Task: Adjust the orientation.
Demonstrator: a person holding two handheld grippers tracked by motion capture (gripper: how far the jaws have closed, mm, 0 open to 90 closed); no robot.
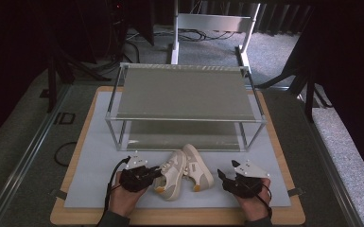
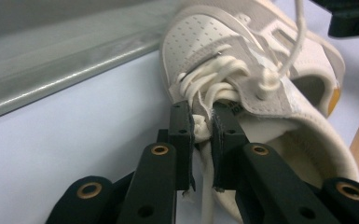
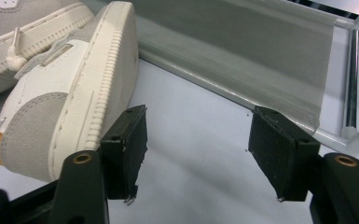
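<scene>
A wooden table (image 1: 283, 156) is set on grey carpet (image 1: 274, 52). Dark curtains (image 1: 345, 61) are hung around it, and a white stand (image 1: 212, 28) is placed behind.

Two cream and grey low-top sneakers with yellow heel patches lie between the two pairs of tongs: one sneaker (image 1: 171, 174) just beside the left tongs (image 1: 154, 172), the other sneaker (image 1: 198, 165) nearer the right tongs (image 1: 224, 178). One metal-framed rack with grey shelves (image 1: 184, 92) stands beyond both tongs; it has two shelves, one above the other. One pale grey mat (image 1: 94, 161) covers one wooden counter (image 1: 71, 163) beneath the tongs.
</scene>
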